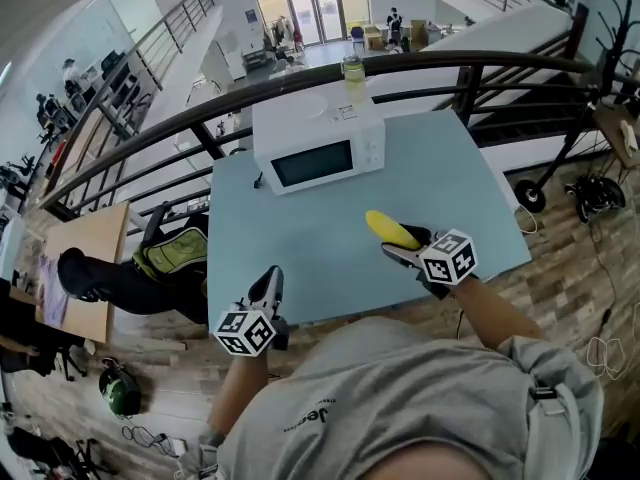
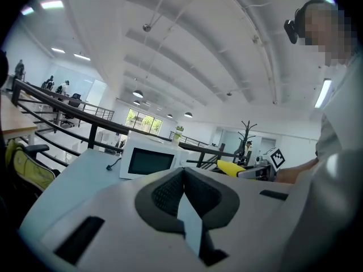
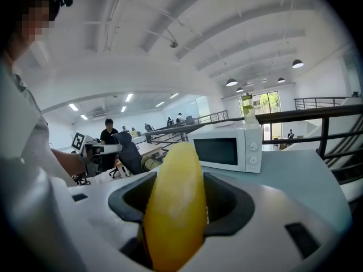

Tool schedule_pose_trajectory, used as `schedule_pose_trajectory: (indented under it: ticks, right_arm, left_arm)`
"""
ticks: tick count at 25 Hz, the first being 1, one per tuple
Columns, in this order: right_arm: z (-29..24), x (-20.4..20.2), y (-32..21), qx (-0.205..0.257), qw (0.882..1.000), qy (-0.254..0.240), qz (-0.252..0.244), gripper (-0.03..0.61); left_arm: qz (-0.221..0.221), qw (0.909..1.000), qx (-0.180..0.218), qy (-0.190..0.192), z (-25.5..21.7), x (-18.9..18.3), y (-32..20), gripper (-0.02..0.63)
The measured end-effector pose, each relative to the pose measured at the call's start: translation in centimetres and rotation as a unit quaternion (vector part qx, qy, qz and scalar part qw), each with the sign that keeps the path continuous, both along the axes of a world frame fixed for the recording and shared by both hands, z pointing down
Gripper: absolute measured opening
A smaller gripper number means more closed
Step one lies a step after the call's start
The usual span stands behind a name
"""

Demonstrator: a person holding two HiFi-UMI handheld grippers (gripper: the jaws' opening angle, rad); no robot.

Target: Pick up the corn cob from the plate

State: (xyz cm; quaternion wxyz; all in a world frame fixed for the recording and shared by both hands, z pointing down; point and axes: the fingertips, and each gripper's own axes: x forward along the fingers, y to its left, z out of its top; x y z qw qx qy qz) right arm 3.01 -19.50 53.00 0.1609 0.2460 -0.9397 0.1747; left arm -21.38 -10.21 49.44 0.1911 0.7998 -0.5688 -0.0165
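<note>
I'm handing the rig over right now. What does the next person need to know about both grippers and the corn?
Right gripper: shut on the corn cob, held over the table.
Left gripper: shut, empty, by the table's near edge.
Microwave stands at the back of the table, door closed. No plate shows in any view.
Done: the cob is in the grip.
Left: nothing of the pick-up; hold the grip firm.
</note>
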Motion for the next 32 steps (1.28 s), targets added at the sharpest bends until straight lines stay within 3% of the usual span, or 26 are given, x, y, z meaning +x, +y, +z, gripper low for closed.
schedule_pose_trajectory:
  ticks: [10, 32]
  right_arm:
    - [-0.4, -1.6, -0.2, -0.006, 1.0, -0.009, -0.002, 0.264]
    - [0.2, -0.3, -0.5, -0.013, 1.0, 0.004, 0.003, 0.264]
  left_arm:
    - [-0.002, 1.0, -0.007, 0.005, 0.0, -0.8, -0.1, 0.018]
    - [0.005, 0.9999, -0.014, -0.002, 0.0, 0.3, 0.2, 0.018]
